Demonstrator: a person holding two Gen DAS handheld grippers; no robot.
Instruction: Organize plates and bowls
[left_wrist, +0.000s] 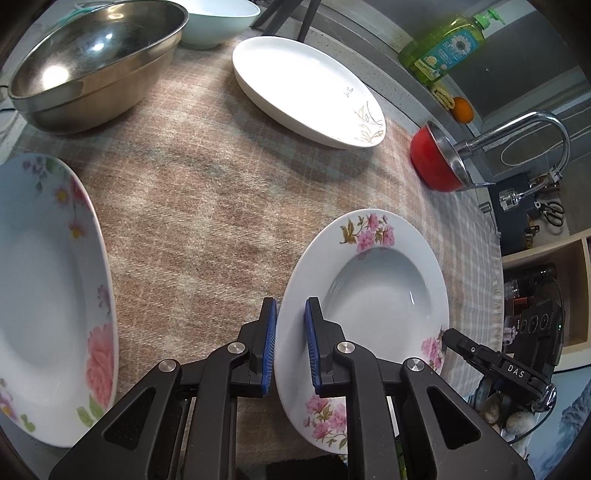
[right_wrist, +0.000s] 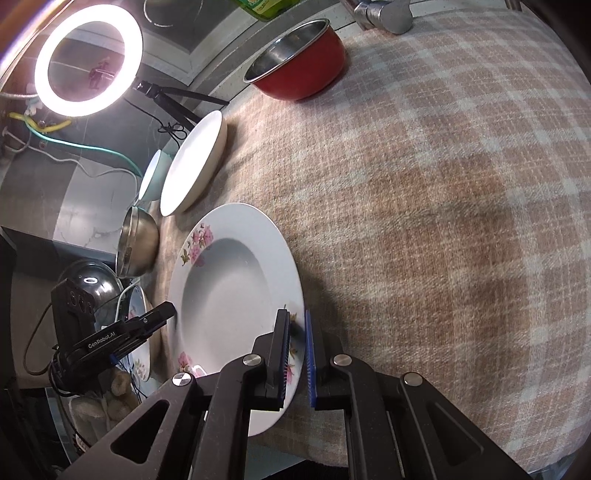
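Note:
A white deep plate with pink flowers (left_wrist: 373, 295) (right_wrist: 229, 291) is held by both grippers at opposite rims over the plaid cloth (left_wrist: 207, 206). My left gripper (left_wrist: 290, 310) is shut on its left rim, blue pads on either face. My right gripper (right_wrist: 295, 317) is shut on the right rim. Each gripper shows in the other's view: the right gripper (left_wrist: 454, 339) at the plate's far rim, the left gripper (right_wrist: 162, 314) at its left edge. A larger floral plate (left_wrist: 55, 295) lies to the left.
At the back of the cloth are a steel bowl (left_wrist: 96, 62), a pale bowl (left_wrist: 218, 22) and a white oval plate (left_wrist: 306, 92). A red bowl (left_wrist: 436, 158) (right_wrist: 303, 62) sits near the faucet (left_wrist: 535, 133). A ring light (right_wrist: 88, 62) stands behind.

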